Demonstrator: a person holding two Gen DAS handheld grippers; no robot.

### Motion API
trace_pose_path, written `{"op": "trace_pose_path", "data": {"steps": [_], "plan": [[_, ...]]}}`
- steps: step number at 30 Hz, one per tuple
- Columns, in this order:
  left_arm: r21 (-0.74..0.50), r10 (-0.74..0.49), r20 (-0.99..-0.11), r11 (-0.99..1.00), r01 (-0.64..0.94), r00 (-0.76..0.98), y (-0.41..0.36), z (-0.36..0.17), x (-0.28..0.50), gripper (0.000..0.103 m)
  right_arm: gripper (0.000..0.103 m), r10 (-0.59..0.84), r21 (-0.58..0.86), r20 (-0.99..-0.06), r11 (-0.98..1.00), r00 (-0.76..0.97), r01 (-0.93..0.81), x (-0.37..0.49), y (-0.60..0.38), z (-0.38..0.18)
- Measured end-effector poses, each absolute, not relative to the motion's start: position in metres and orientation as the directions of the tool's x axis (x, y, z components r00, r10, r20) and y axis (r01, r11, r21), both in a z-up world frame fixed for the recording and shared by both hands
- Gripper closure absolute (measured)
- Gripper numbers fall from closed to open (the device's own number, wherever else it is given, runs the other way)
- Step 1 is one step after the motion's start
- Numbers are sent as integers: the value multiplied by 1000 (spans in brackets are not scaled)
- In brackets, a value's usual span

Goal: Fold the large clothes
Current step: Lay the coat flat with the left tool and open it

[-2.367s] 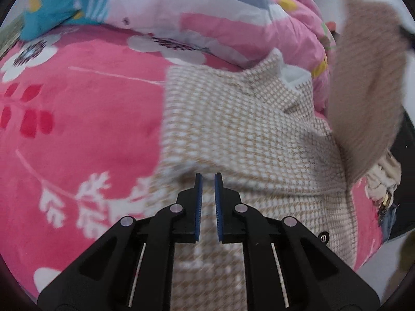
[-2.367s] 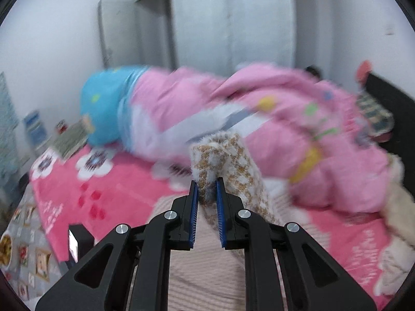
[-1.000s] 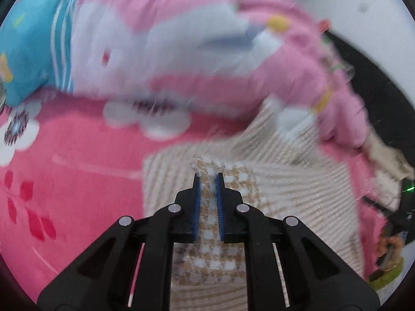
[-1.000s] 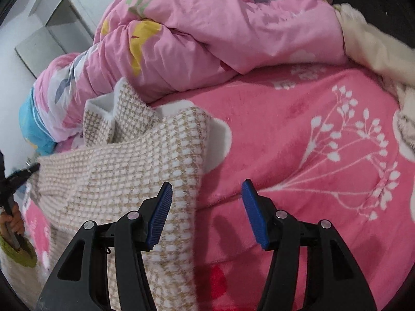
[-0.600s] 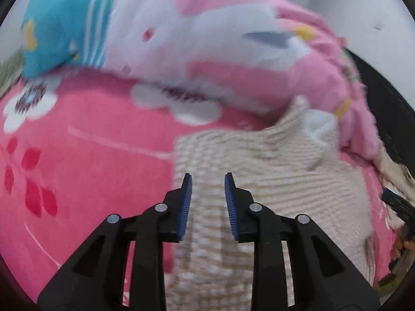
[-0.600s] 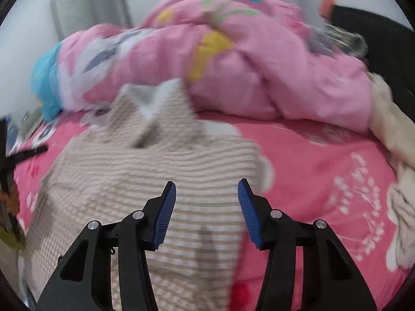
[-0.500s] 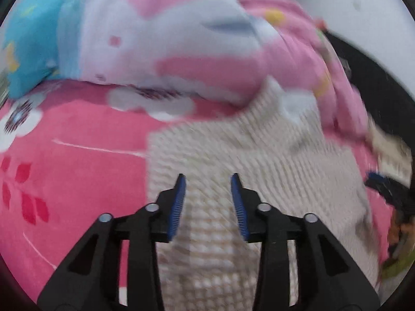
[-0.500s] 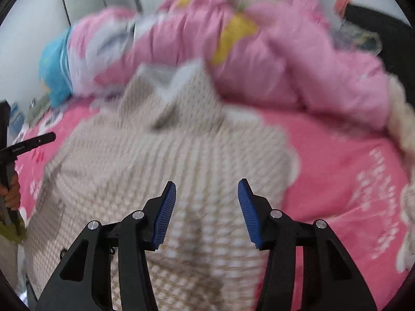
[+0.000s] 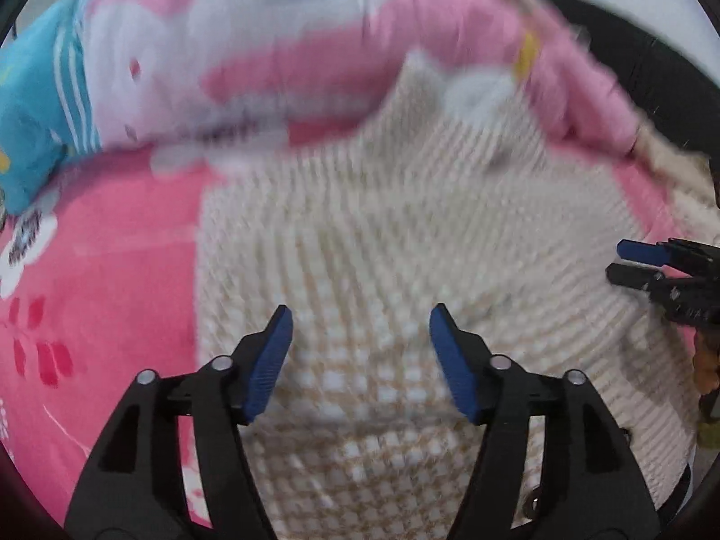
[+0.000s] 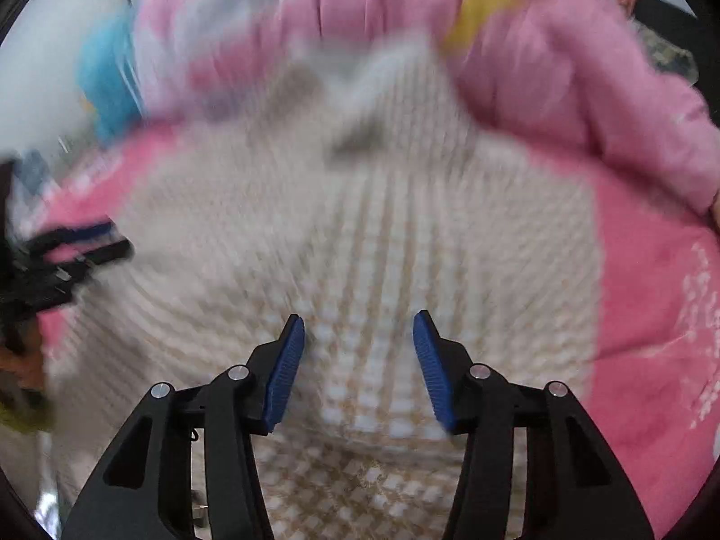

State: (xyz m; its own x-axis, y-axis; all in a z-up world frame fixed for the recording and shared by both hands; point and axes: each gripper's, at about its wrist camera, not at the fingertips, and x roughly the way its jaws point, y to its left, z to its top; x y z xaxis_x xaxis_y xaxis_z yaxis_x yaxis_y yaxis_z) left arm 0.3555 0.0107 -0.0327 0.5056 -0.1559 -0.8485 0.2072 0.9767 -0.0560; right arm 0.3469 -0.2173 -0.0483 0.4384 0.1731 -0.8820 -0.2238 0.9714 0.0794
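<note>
The right gripper (image 10: 358, 362) is hanging over the beige checked garment (image 10: 360, 243), its blue-padded jaws standing apart with nothing between them but the cloth lying below. The garment is lying spread on the pink bedspread (image 10: 652, 315), its collar end reaching toward the crumpled pink duvet (image 10: 562, 67) behind. At the left edge the left gripper (image 10: 90, 243) is showing, blurred

Garment (image 9: 360, 234) on bed (image 9: 112, 270), duvet (image 9: 315, 45) behind
</note>
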Motion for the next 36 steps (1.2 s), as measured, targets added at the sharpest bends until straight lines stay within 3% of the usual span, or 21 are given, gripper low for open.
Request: {"op": "trace_pose_path", "data": {"steps": [3, 6, 10, 16, 20, 23, 36], "plan": [[-23, -122, -843, 981, 191, 524, 9, -34, 344, 40, 52, 130, 34, -875, 978, 466, -208, 337, -216, -41], [-43, -137, -825, 983, 181, 548, 15, -11, 322, 40, 51, 176, 95, -855, 978, 488, -187, 306, -224, -10], [-2, -118, -796, 981, 193, 593, 18, 14, 264, 26, 38, 201, 129, -826, 977, 526, -171, 230, -236, 14], [40, -83, -828, 978, 206, 554, 21, -5, 177, 20, 37, 153, 103, -839, 987, 522, -123, 132, -233, -2], [65, -30, -858, 984, 166, 513, 23, -41, 152, 20, 19, 85, 39, -855, 994, 511, -101, 94, -226, -32], [42, -28, -857, 991, 124, 514, 26, -58, 145, 19, 18, 44, 8, -882, 997, 470, -79, 93, -224, -60], [25, -11, -840, 998, 60, 542, 68, -29, 58, 19, 18, 85, 85, -840, 996, 536, -25, 25, -249, -33]]}}
